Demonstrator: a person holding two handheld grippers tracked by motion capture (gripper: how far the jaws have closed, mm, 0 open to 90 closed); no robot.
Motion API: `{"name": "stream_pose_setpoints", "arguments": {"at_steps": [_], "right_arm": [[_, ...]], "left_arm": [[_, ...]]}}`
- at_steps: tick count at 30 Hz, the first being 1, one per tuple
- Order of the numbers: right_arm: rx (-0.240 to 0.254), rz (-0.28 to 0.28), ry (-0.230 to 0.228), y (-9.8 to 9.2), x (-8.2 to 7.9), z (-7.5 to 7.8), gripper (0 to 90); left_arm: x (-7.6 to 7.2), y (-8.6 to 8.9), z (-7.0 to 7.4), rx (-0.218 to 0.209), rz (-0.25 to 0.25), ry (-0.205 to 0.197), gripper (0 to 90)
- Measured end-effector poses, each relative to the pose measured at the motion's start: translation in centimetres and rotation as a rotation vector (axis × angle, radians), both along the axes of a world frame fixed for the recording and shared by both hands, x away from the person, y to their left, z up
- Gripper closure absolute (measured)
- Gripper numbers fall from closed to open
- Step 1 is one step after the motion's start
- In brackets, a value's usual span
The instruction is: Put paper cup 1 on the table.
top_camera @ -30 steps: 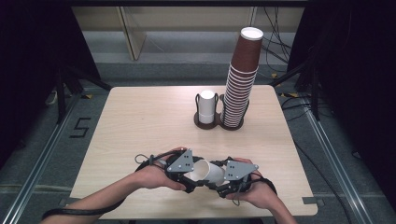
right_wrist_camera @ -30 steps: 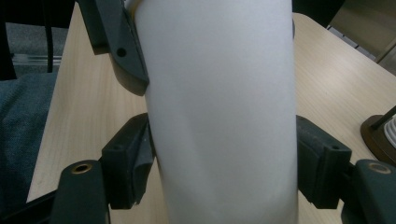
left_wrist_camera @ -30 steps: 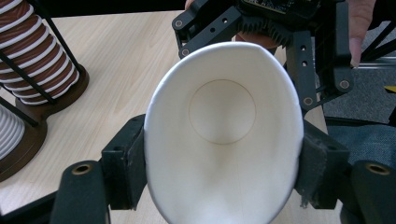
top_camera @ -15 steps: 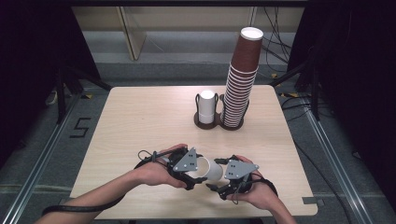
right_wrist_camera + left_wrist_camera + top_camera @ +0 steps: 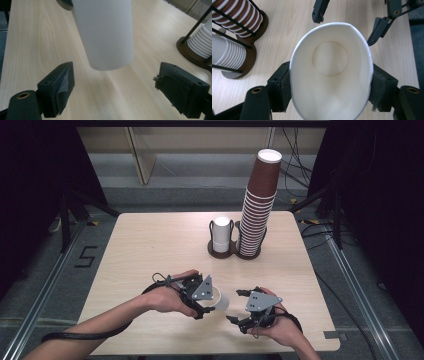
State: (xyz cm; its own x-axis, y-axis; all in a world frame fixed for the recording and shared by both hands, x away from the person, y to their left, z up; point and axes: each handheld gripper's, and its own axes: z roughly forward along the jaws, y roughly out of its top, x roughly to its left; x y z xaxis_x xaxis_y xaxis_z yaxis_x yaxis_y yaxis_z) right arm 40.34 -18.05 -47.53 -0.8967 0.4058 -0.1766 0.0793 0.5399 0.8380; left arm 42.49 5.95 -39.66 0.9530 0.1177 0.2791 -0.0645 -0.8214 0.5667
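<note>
Two handheld grippers are present: the left gripper (image 5: 212, 304) and the right gripper (image 5: 239, 306). One loose white paper cup (image 5: 331, 72) is on hand. One twin-post cup holder (image 5: 235, 251) stands on the table (image 5: 150, 245), carrying two stacks: one tall brown stack (image 5: 259, 205) and one short white stack (image 5: 221, 234). The brown stack appears to contain roughly twenty cups; rims blur together, so an exact count cannot be confirmed.

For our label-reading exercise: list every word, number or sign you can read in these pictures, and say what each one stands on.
"5": dark marking on the grey floor left of the table.
Nothing else is readable: the white cup, the brown cup stack and the white cup stack carry no print.
</note>
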Motion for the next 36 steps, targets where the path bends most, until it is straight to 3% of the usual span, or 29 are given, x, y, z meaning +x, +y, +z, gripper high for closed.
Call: {"name": "stream_pose_setpoints", "arguments": {"at_steps": [1,7,16,22,24,25,29,33,34,35,36], "right_arm": [[0.002,0.007,-0.003,0.2,0.0,0.0,15.3],[0.041,0.062,0.006,1.7,0.4,0.3,15.7],[0.026,0.126,0.029,3.1,0.8,-0.3,21.2],[0.015,0.154,0.034,3.8,1.0,-0.8,27.0],[0.021,0.153,0.039,4.0,0.9,-0.9,28.5],[0.028,0.156,0.033,4.0,1.0,-0.9,31.8],[0.029,0.169,0.011,3.9,1.0,-0.9,35.3],[0.030,0.173,-0.010,3.8,1.1,-0.8,35.9],[0.032,0.171,-0.003,3.7,1.0,-0.8,35.9],[0.041,0.164,0.018,3.6,0.9,-0.7,35.8],[0.038,0.161,0.000,3.5,0.9,-0.7,35.7]], "left_arm": [[0.0,0.0,0.1,0.029,-0.007,0.003,30.5],[0.2,-0.3,0.2,0.111,-0.037,0.014,30.6],[-0.2,-0.8,0.3,0.139,-0.082,0.014,30.7],[-0.4,-1.1,0.5,0.124,-0.094,0.021,30.7],[-0.5,-1.2,0.4,0.101,-0.091,0.028,30.6],[-0.5,-1.2,0.5,0.116,-0.102,0.022,30.6],[-0.6,-1.2,0.5,0.109,-0.105,0.024,30.5],[-0.4,-1.1,0.4,0.077,-0.119,0.025,28.7],[-0.4,-1.0,0.3,0.047,-0.109,0.030,27.6],[-0.3,-1.0,0.4,0.044,-0.113,0.027,25.4],[-0.3,-0.9,0.5,0.015,-0.098,0.033,17.7]]}}
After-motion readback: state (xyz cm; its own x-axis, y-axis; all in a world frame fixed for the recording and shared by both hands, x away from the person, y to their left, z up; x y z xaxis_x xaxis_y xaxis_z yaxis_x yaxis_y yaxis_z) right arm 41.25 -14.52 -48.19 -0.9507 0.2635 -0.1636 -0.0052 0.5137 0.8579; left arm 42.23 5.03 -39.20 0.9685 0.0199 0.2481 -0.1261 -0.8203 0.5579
